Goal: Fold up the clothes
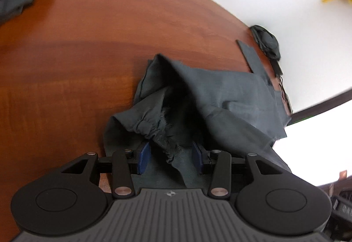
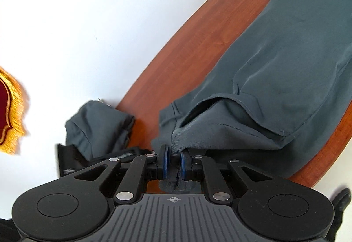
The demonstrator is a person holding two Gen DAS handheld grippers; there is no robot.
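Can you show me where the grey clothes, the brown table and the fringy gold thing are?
grey garment (image 2: 286,48): right wrist view, on its broad flat middle.
brown table (image 1: 77,55): left wrist view, on bare wood.
gold-fringed cloth (image 2: 15,110): right wrist view, on its fringe.

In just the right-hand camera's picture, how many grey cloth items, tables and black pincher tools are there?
Grey cloth items: 2 (large garment, small bundle)
Wooden table: 1
Black pincher tools: 1 (right gripper, clamped on the large garment)
Total: 4
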